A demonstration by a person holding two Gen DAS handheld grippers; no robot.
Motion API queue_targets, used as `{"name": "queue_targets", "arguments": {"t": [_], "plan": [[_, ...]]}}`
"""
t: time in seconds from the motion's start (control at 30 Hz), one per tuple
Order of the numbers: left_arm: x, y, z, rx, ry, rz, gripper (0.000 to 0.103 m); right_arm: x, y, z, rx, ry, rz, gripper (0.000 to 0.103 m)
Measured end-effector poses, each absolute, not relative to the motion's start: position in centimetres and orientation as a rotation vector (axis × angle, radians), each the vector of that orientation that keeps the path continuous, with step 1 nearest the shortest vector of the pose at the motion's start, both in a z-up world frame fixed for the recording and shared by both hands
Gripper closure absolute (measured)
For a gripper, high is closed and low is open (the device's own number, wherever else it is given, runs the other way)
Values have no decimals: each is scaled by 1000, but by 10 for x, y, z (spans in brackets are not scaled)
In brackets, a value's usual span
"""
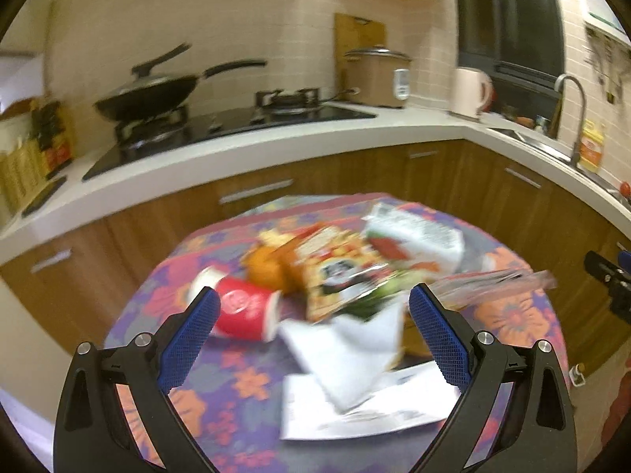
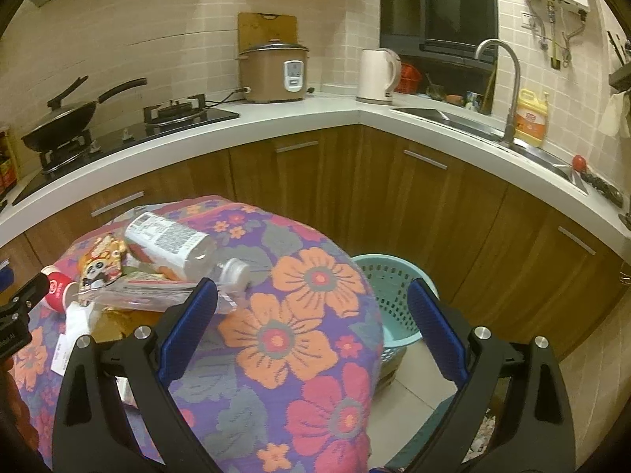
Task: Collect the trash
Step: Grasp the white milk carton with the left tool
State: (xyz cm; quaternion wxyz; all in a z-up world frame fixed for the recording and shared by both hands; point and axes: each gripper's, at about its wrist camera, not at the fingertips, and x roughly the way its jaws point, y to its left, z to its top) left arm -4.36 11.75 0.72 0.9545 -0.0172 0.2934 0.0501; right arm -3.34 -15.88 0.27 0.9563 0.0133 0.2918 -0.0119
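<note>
Trash lies in a heap on a small table under a flowered cloth (image 1: 236,406) (image 2: 299,335). There is a red paper cup (image 1: 244,309) (image 2: 59,287) on its side, an orange fruit (image 1: 266,272), a panda snack bag (image 1: 339,276) (image 2: 98,268), an empty plastic bottle (image 1: 414,236) (image 2: 173,242), a clear wrapper (image 1: 493,282) (image 2: 150,295) and white papers (image 1: 355,362) (image 2: 75,323). My left gripper (image 1: 313,315) hangs open above the papers, holding nothing. My right gripper (image 2: 311,303) is open over the table's right edge, the bottle's cap near its left finger.
A pale green laundry-style basket (image 2: 394,287) stands on the tiled floor right of the table. Wooden cabinets and a white counter curve behind, with a stove and wok (image 1: 146,94), rice cooker (image 2: 274,71), kettle (image 2: 378,75) and sink (image 2: 473,126).
</note>
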Motion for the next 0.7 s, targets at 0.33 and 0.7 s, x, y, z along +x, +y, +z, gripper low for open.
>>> {"name": "queue_targets", "arguments": {"t": [0.33,0.7], "plan": [[-61,173,-14,-127,678,40,20,-35,-125,-7,14,619,87,17],[-68,168,-54,-106,804,-72,20,-37,-104,-17,-14,643,139,17]]}}
